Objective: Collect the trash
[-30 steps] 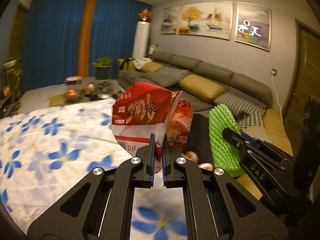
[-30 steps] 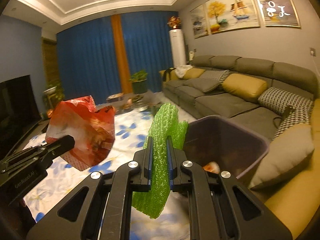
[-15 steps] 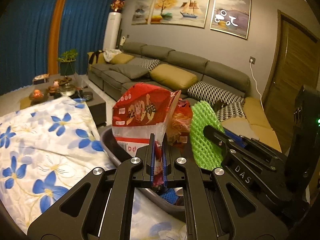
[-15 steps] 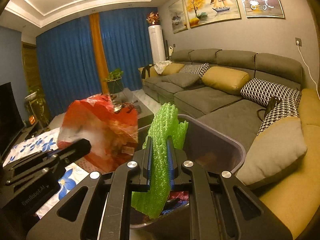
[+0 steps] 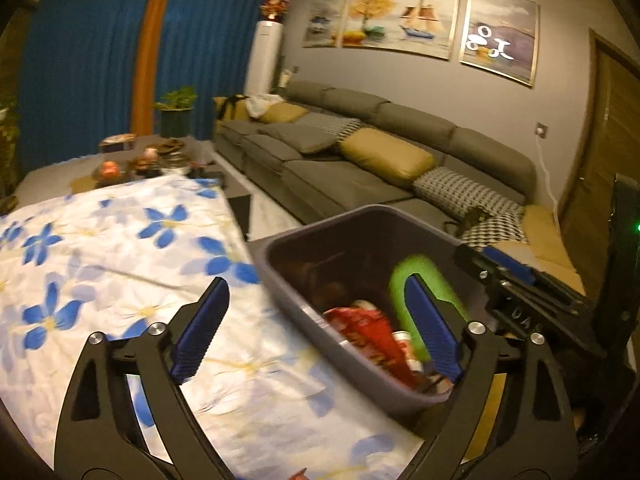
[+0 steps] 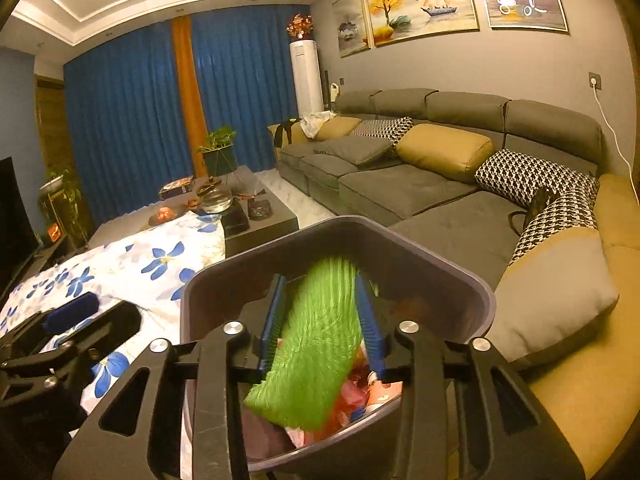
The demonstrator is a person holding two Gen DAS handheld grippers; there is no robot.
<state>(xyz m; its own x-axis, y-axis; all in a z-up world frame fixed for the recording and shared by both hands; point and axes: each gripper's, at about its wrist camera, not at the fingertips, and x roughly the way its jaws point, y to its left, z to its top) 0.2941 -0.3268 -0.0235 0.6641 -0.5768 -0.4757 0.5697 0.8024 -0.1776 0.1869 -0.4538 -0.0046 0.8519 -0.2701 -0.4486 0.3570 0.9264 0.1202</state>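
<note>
Over the dark grey plastic bin (image 5: 280,264), both grippers have spread their jaws since half a second ago. The left gripper (image 5: 316,332) has dropped its red snack bag (image 5: 368,332) inside; the green foam net (image 6: 316,352) falls, blurred, between the right gripper (image 6: 322,320) fingers.

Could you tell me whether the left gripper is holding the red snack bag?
No, the left gripper is open and empty; the red snack bag lies in the bin.
</note>
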